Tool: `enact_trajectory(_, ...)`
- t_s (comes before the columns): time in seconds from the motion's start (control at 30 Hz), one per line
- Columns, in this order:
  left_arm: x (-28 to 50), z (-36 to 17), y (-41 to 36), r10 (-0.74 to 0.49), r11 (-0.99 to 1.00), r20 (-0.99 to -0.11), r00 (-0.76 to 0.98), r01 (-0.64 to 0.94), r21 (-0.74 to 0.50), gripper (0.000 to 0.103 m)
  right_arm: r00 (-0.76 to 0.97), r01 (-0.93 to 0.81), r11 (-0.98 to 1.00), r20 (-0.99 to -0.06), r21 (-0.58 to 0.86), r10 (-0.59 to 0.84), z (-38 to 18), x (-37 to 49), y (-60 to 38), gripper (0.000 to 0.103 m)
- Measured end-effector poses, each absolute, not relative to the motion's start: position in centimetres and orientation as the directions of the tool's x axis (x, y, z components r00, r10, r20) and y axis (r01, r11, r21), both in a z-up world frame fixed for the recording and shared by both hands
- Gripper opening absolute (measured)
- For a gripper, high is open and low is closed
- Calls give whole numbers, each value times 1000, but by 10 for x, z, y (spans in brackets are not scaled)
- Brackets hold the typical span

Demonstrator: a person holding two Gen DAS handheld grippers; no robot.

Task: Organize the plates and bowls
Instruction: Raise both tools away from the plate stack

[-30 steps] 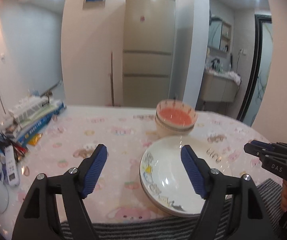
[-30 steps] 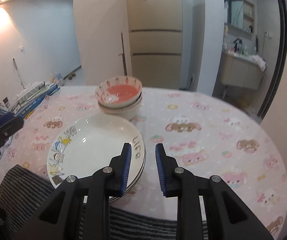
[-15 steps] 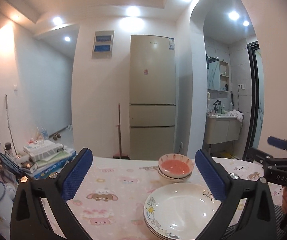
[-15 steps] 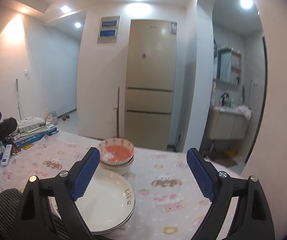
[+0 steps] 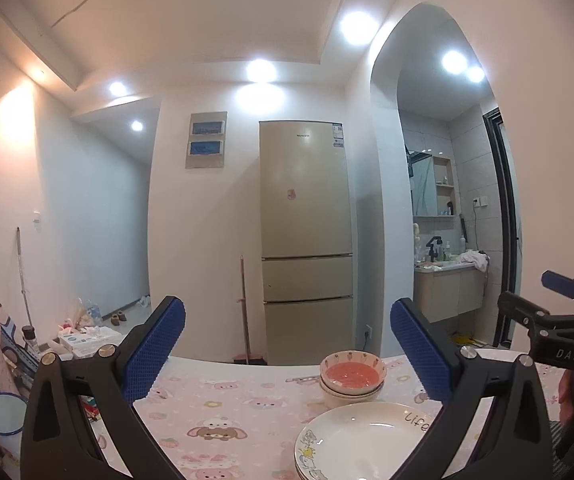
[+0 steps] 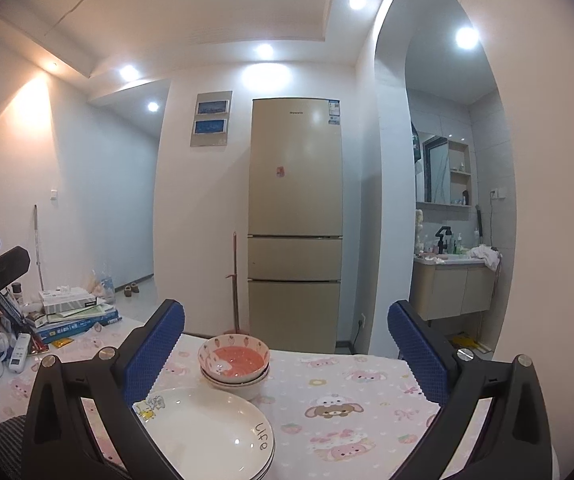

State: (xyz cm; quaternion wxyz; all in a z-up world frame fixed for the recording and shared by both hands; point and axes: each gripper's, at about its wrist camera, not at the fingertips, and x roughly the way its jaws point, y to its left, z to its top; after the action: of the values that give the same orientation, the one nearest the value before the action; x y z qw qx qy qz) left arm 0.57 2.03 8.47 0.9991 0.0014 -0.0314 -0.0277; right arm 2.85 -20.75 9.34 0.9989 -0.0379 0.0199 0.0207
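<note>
A stack of white plates [image 5: 363,446] with cartoon print lies at the near edge of the table; it also shows in the right wrist view [image 6: 211,436]. Behind it stands a stack of bowls [image 5: 353,376], the top one pink inside, also seen in the right wrist view [image 6: 234,366]. My left gripper [image 5: 287,354] is open wide and empty, raised above the table and tilted up toward the room. My right gripper [image 6: 286,354] is open wide and empty, likewise raised. It appears at the right edge of the left wrist view [image 5: 563,320].
The table [image 6: 351,412] has a pink cartoon cloth. Books, boxes and a remote [image 6: 73,314] pile up on its left side, with a white cup [image 5: 1,414]. A fridge [image 5: 305,240] and a broom [image 6: 234,280] stand behind. A washbasin cabinet [image 6: 453,286] is at the right.
Both grippers have risen and tilted upward, so plates and bowls dropped low in view. The right gripper went from nearly shut to wide open; the left opened wider.
</note>
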Motion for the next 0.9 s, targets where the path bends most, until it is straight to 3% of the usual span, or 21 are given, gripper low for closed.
enact_trajectory(0.27,12,61,8,-79,996,61,995,77,37,102,998,36,997,54,-67,-32,76,25,-211,103)
enact_trajectory(0.47,18,40,8,-52,999,77,996,51,14,102,999,15,997,38,-71,-13,60,31,-210,103)
enact_trajectory(0.9,31,7,13,-29,999,21,999,30,-25,103,1000,-8,995,-28,-102,6,26,45,-198,103)
